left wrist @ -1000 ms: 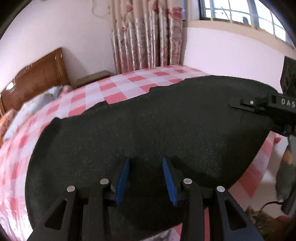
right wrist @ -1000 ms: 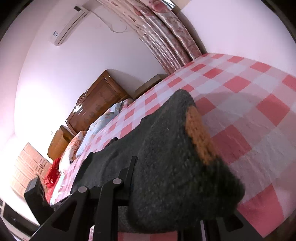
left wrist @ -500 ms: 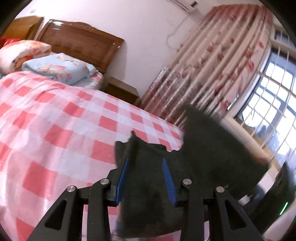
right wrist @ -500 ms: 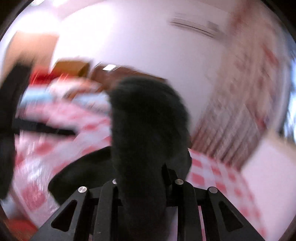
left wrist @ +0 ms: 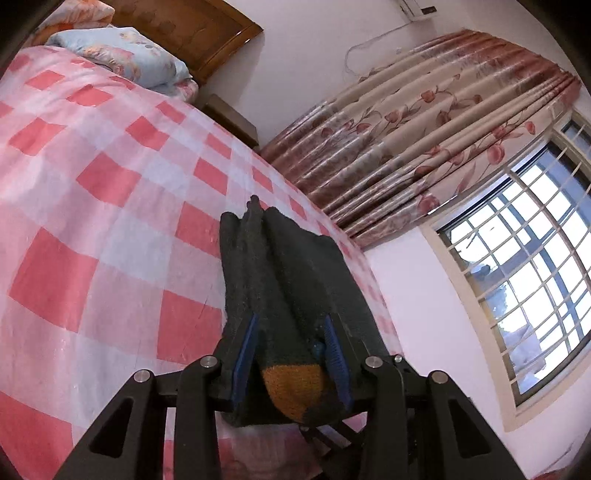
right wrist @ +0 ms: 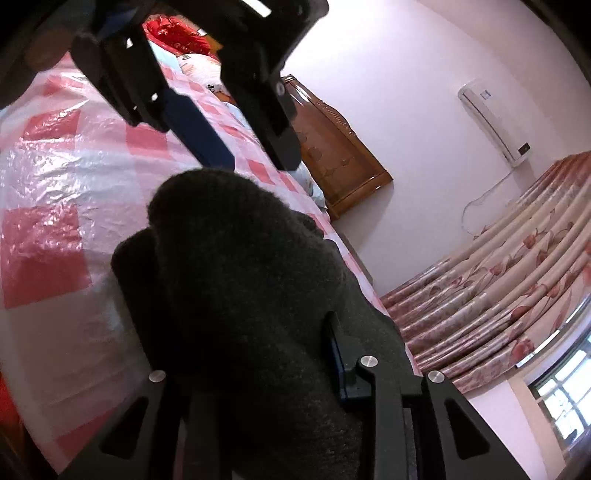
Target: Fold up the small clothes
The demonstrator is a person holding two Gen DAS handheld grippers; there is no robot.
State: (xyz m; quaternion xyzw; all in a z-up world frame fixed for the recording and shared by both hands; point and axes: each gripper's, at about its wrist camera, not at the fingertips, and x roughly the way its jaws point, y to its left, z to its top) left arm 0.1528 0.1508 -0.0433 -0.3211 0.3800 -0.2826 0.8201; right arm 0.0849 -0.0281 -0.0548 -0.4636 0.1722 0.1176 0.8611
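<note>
A dark grey knit sock (left wrist: 284, 273) with an orange patch (left wrist: 295, 384) lies doubled between the blue pads of my left gripper (left wrist: 291, 354), which is shut on it above the bed. In the right wrist view the same sock (right wrist: 240, 295) bulges up between the fingers of my right gripper (right wrist: 255, 354), which is shut on it; the left pad is hidden by the cloth. The left gripper (right wrist: 199, 92) shows at the top of that view, close to the sock's far end.
The bed (left wrist: 92, 229) has a pink and white checked cover under clear plastic. A wooden headboard (left wrist: 192, 33) and pillows (left wrist: 122, 59) are at its far end. A nightstand (left wrist: 232, 118), flowered curtains (left wrist: 424, 129) and a barred window (left wrist: 528, 280) stand beyond.
The sock was spread wide between the two grippers; now it is gathered into a narrow doubled bundle. Both grippers swung round and came close together, still holding it.
</note>
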